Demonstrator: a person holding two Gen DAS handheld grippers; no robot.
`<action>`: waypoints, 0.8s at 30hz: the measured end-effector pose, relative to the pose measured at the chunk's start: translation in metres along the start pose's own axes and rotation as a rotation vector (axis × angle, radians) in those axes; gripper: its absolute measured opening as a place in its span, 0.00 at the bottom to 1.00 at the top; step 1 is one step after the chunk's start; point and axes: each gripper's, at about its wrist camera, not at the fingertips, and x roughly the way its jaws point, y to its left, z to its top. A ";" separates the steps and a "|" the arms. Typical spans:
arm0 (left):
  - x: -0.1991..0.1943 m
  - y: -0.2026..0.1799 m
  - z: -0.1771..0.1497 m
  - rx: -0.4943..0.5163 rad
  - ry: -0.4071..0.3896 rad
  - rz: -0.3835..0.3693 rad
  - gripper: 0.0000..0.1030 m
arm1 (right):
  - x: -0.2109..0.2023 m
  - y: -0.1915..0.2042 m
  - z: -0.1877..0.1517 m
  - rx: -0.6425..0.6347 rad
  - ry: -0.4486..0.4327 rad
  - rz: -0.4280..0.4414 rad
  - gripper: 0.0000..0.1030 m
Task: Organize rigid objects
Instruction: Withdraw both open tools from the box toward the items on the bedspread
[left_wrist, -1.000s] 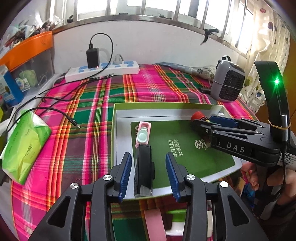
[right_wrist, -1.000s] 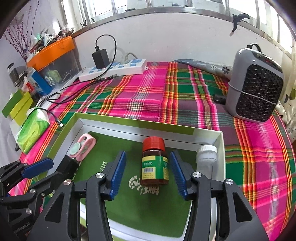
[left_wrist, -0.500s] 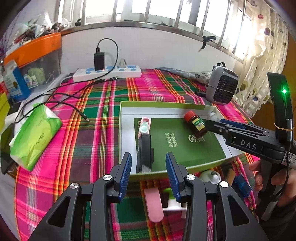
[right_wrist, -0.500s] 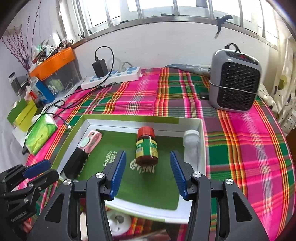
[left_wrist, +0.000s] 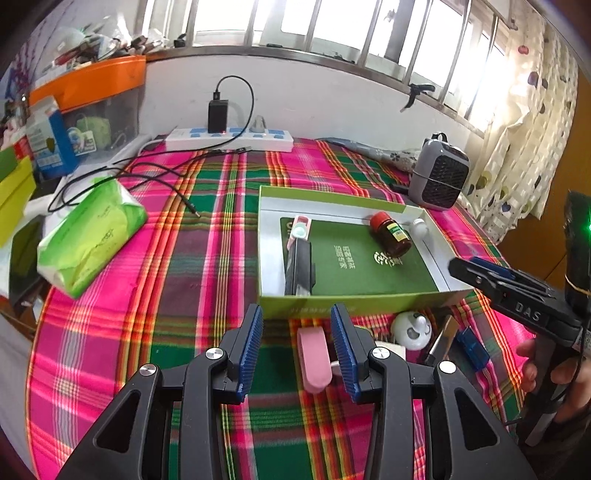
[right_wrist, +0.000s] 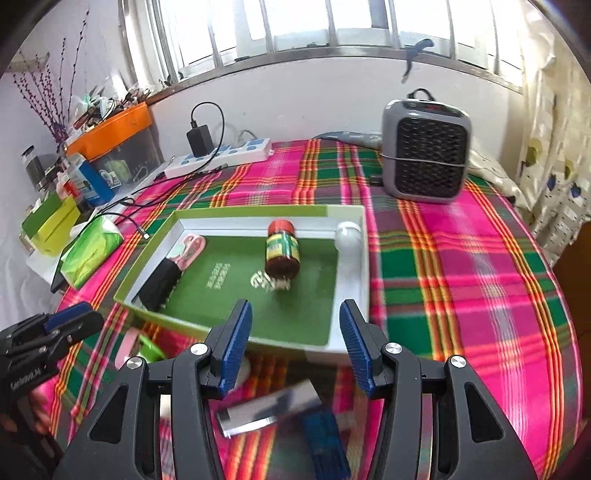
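A green-rimmed box (left_wrist: 354, 308) (right_wrist: 236, 213) on the plaid cloth holds a brown jar with a red cap (left_wrist: 390, 234) (right_wrist: 282, 247), a black stapler-like block (left_wrist: 300, 267) (right_wrist: 159, 282), a pink item with a mint disc (left_wrist: 300, 229) (right_wrist: 188, 249) and a white bottle (left_wrist: 419, 228) (right_wrist: 349, 240). My left gripper (left_wrist: 297, 349) is open above a pink flat piece (left_wrist: 313, 360) in front of the box. My right gripper (right_wrist: 293, 345) is open and empty above the box's near edge. A grey flat piece (right_wrist: 267, 410) and a blue one (right_wrist: 325, 439) lie blurred below it.
A white round item (left_wrist: 410, 329) and a blue piece (left_wrist: 472, 347) lie by the box's front. A grey heater (right_wrist: 424, 151) stands at the back right, a power strip (left_wrist: 229, 139) with cables at the back, a green tissue pack (left_wrist: 90, 232) at the left.
Both grippers have pulled back and up from the box; the stapler-like block and the jar stay inside it. Loose pieces in front of the box have come into view.
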 end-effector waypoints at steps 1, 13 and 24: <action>-0.001 0.000 -0.002 -0.003 0.001 0.000 0.36 | -0.004 -0.002 -0.004 0.002 -0.002 -0.004 0.49; -0.005 0.004 -0.019 -0.023 0.014 -0.030 0.36 | -0.024 -0.003 -0.048 -0.069 0.024 -0.068 0.49; -0.002 0.006 -0.030 -0.032 0.040 -0.043 0.36 | -0.011 -0.001 -0.065 -0.095 0.103 -0.080 0.49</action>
